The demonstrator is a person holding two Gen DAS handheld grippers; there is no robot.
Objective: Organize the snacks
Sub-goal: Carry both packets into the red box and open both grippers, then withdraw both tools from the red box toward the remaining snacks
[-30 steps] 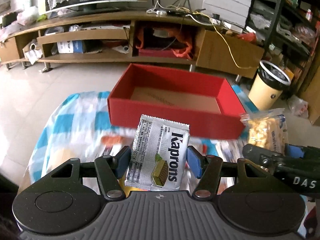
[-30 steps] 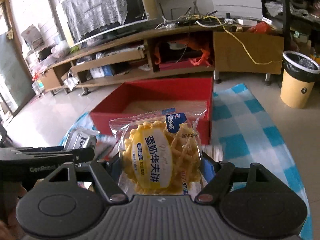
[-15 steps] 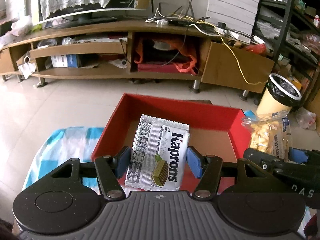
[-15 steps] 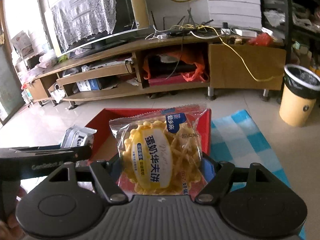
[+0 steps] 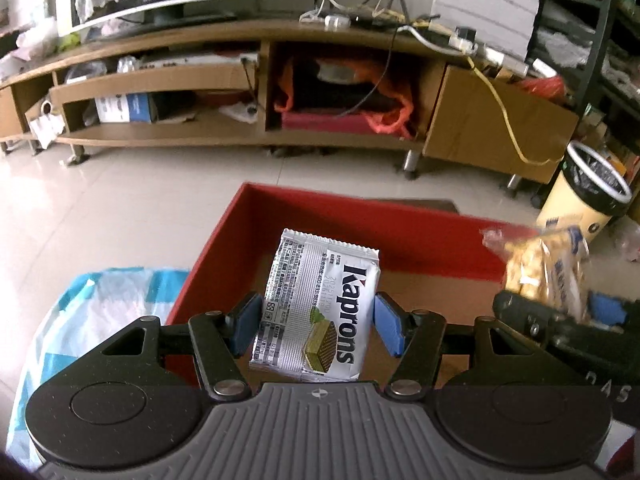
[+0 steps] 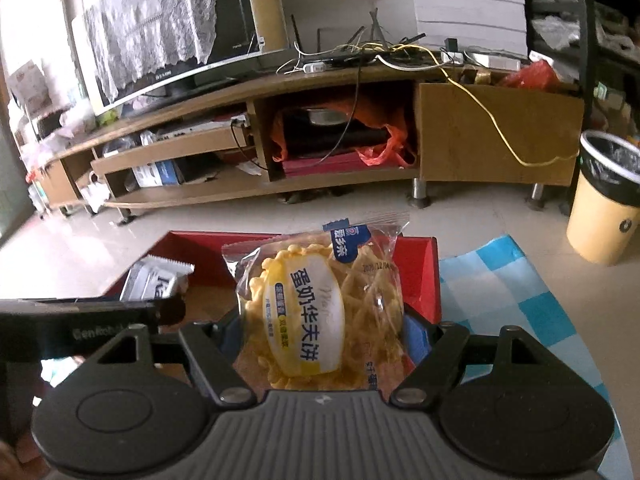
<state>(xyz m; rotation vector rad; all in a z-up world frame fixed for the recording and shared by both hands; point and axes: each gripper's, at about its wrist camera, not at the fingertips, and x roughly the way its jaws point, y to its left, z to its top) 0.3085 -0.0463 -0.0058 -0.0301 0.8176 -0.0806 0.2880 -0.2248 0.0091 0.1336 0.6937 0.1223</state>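
My left gripper (image 5: 316, 326) is shut on a silver Kaprons wafer packet (image 5: 318, 308) and holds it over the open red box (image 5: 360, 220). My right gripper (image 6: 320, 336) is shut on a clear bag of yellow waffle biscuits (image 6: 320, 304) and holds it over the right part of the same red box (image 6: 418, 276). The biscuit bag also shows at the right of the left wrist view (image 5: 548, 272). The wafer packet also shows at the left of the right wrist view (image 6: 154, 280).
The red box sits on a blue and white checked cloth (image 6: 516, 292) that also shows in the left wrist view (image 5: 80, 312). Beyond are a tiled floor, a long wooden TV stand (image 5: 240, 80) and a yellow bin (image 6: 604, 196).
Both grippers have moved forward with their packets, from in front of the red box to over its inside. The box's near wall has dropped out of view below the grippers.
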